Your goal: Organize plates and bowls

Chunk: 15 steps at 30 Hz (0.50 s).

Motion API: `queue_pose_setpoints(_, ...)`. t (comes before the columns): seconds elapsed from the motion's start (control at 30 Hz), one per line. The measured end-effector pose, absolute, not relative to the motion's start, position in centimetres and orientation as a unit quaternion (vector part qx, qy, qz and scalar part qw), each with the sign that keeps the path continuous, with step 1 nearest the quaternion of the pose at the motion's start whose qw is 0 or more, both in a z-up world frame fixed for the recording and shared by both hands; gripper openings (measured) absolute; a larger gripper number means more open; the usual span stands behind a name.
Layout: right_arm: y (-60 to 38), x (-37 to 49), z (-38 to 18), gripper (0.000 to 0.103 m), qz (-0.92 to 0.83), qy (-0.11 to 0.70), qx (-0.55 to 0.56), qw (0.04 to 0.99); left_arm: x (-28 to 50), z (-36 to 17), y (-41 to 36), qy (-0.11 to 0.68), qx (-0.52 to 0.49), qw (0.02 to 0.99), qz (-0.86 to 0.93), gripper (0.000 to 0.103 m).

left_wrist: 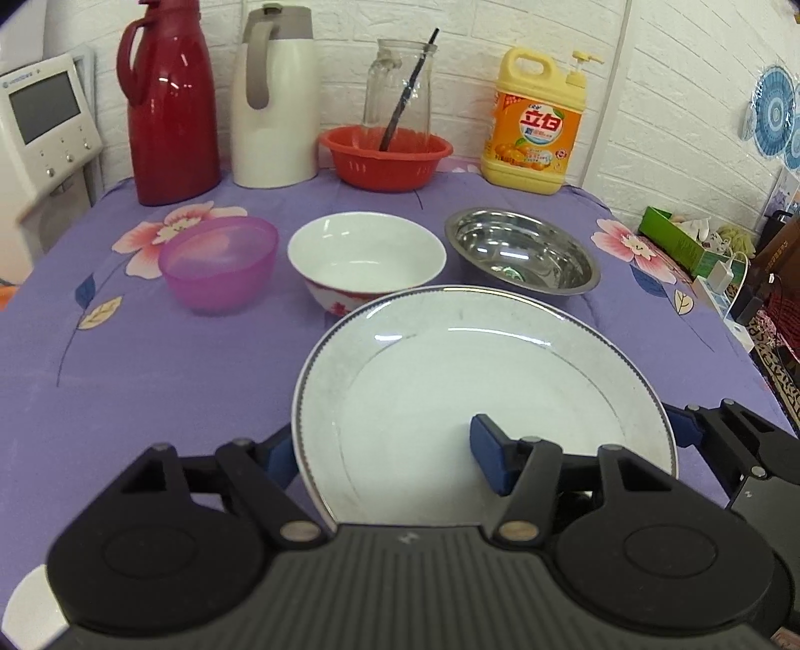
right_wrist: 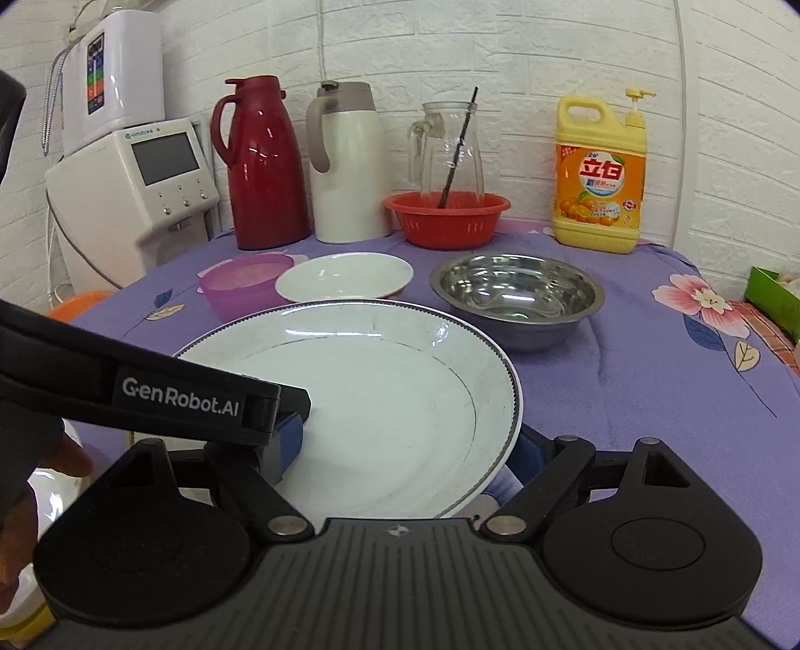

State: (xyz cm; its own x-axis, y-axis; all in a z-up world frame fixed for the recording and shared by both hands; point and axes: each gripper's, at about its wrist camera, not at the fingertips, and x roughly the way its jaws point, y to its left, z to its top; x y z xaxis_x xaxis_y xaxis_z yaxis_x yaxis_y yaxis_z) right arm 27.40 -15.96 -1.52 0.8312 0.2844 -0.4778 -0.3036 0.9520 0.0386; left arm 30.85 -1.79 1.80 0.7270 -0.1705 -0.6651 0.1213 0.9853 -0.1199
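Nearest the cameras, the left gripper (left_wrist: 387, 455) is clenched on the near left part of a wide round white plate (left_wrist: 500, 360) of glazed ceramic with a thin dark line around its rim: one blue pad lies on the plate's inner face, the other sits just outside and under the left rim. The right gripper (right_wrist: 407, 445) grasps the same plate from its right side, one blue pad tucked under the right rim and the other on the inner face, partly hidden behind the left gripper's black finger, which crosses in front of it. The plate sits between the two claws at the front of the table, over a purple flowered cloth (left_wrist: 150, 400), and its far rim overlaps the bowl behind it in both views

Behind the plate three bowls stand in a row, apart from one another: a translucent purple plastic bowl (left_wrist: 217, 262) on the left, a white ceramic bowl (left_wrist: 367, 255) with a red pattern outside in the middle, and a shiny steel bowl (left_wrist: 522, 250) on the right

Along the white brick wall (left_wrist: 450, 30) stand a tall red flask (left_wrist: 167, 105), a white flask with a grey handle (left_wrist: 275, 105), a red plastic basket (left_wrist: 385, 160) holding a clear glass jug (left_wrist: 397, 85) with a dark stick in it, and a yellow detergent bottle (left_wrist: 535, 125) with a pump
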Motion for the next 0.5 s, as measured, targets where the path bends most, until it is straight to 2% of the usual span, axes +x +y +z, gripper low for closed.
queue_pose_setpoints(0.23, -11.2, 23.4, 0.5, 0.103, 0.188, 0.224, -0.033, 0.956, 25.1, 3.6, 3.8, 0.335, -0.051, 0.94, -0.044, 0.059)
queue_pose_setpoints(0.5, -5.5, 18.8, 0.2, 0.103, 0.245, 0.23, -0.048, 0.941, 18.2, 2.7, 10.1, 0.333, -0.076, 0.94, 0.002, 0.059)
